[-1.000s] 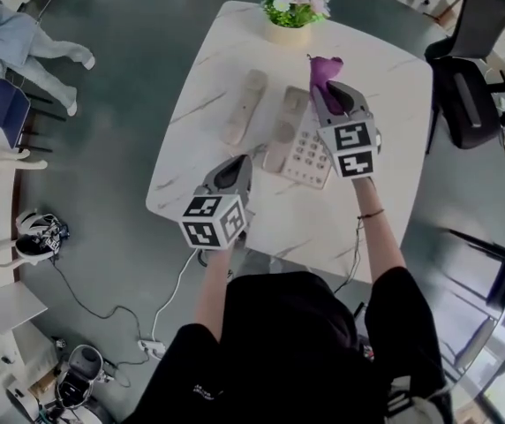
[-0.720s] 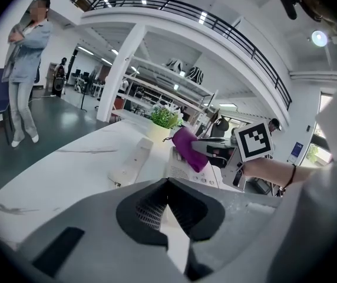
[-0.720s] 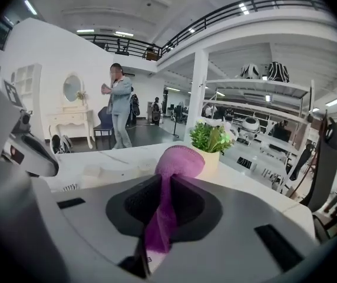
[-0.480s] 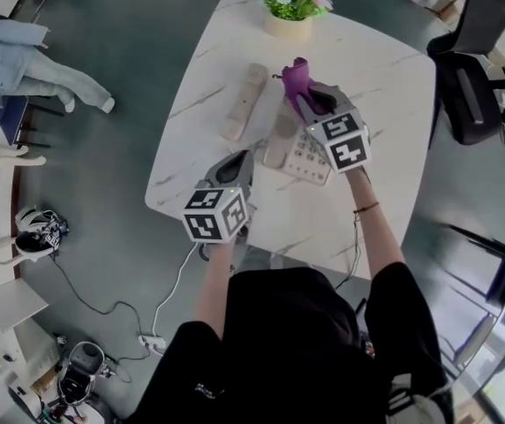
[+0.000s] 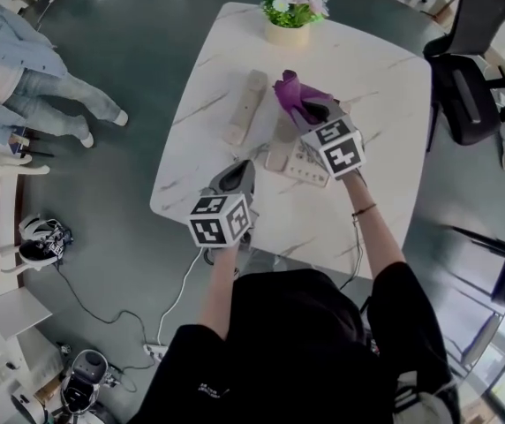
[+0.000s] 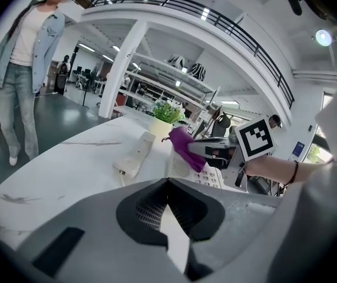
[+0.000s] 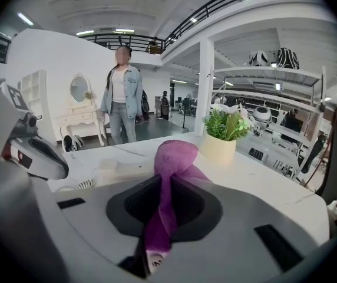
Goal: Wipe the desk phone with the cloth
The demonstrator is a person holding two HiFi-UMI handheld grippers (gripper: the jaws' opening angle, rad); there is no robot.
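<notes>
Right gripper [image 7: 164,214] pinches the purple cloth [image 7: 171,158]; a bunched wad stands out past the tips. From the head view I read the cloth [image 5: 290,89] at the 12 o'clock end of the desk phone [image 5: 295,159]. The left gripper view shows it low over the speaker grille, but I cannot confirm contact.

Left gripper [image 6: 167,183] has its jaws pressed together on nothing. It hovers above the near worktop [image 5: 385,78] edge, at 7 o'clock of the phone.

The handset [image 5: 245,106] lies off its cradle at 10 o'clock of the base, and a flower pot [image 5: 288,18] stands at 12 o'clock.

My judgement is that the wipe is only beginning. The cloth is in hand and positioned, with the keypad, cradle and handset left to cover.
</notes>
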